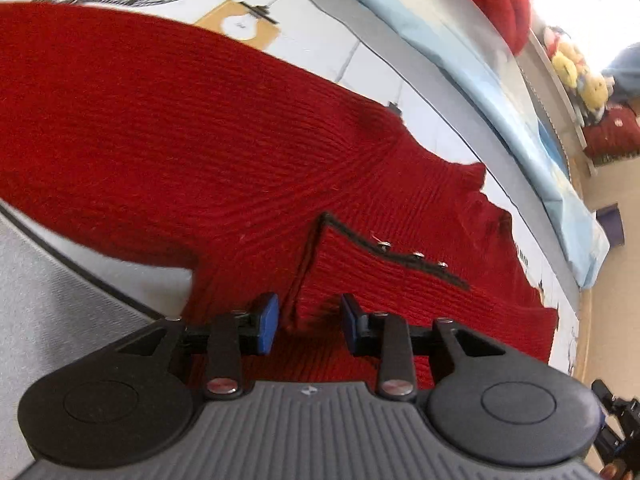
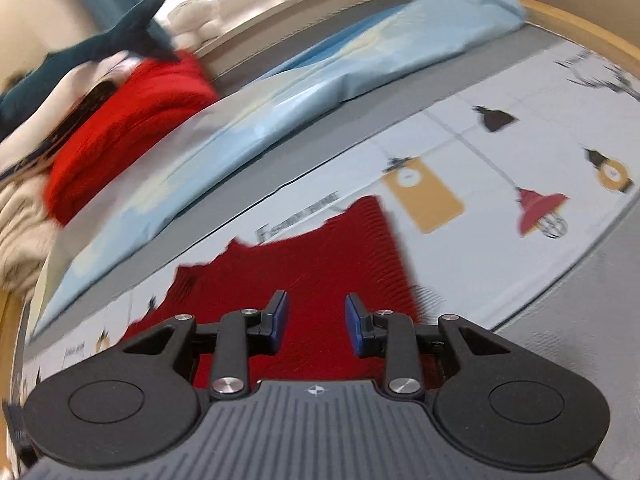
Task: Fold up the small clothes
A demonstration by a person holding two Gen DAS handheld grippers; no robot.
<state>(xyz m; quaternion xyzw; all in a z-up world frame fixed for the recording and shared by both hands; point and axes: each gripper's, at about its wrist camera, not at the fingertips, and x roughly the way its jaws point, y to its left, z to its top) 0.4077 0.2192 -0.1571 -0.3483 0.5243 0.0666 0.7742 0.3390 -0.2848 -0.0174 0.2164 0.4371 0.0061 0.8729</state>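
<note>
Red knit sweater (image 1: 180,128) lies spread flat on the printed mat (image 2: 500,152), partly cut off by both frames, and the right view's blurry. Both grippers tilt steeply down over it. Left gripper (image 1: 309,322) straddles a raised fold with dark trim and snaps, pads not quite pinching. Right gripper (image 2: 317,322) hangs parted, nothing grabbed.

Printed sheet (image 2: 500,148): open and flat to the right of the red knit (image 2: 320,264); free passage there. Far side: folded blue bedding (image 2: 280,92) lies along the sheet's edge as a low barrier. Beyond it, left: heaped clothes (image 2: 132,120), red on top. Shelf behind carries plush toys (image 1: 576,68).
</note>
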